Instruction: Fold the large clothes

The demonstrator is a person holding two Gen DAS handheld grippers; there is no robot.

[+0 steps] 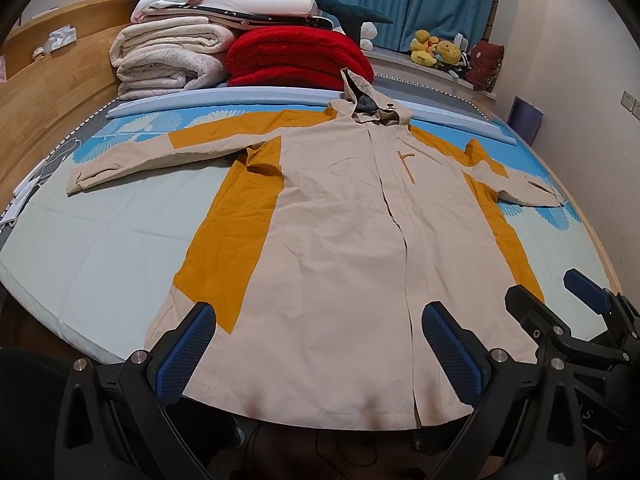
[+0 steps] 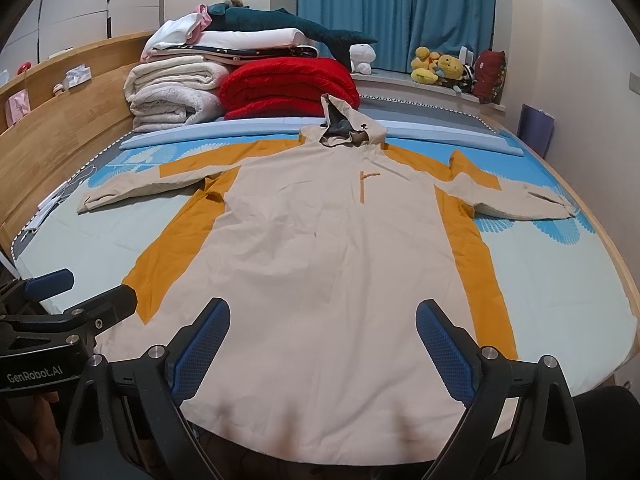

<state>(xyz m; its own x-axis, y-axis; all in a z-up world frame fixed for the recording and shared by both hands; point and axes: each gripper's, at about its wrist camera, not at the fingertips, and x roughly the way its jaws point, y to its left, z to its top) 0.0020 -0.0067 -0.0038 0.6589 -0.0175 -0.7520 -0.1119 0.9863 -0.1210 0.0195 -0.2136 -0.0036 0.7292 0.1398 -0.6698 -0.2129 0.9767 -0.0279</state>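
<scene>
Right now both grippers are hovering side by side at the foot of the bed (image 1: 80,272), above the hem of a long hooded coat (image 1: 340,240) that is lying flat and face up on the pale sheet. The coat is cream with mustard side panels, its closed front running up to the hood (image 1: 372,106), and both sleeves are stretching outward toward the bed's edges.

The left gripper (image 1: 320,356) is holding its fingers (image 1: 188,352) spread wide, blue pads facing each other, with nothing between them; they are hanging over the hem near the coat's middle, and I cannot tell whether the tips are touching the cloth. The right gripper (image 2: 322,354) is doing the same, its fingers (image 2: 444,352) parted wide and empty over the hem, just beside its partner. From the left camera its blue-padded tip is showing at the right edge.

At the head of the bed, folded white blankets (image 2: 172,92) and a red quilt (image 2: 288,88) are sitting stacked, with blue curtains (image 2: 396,12) hanging behind them.
</scene>
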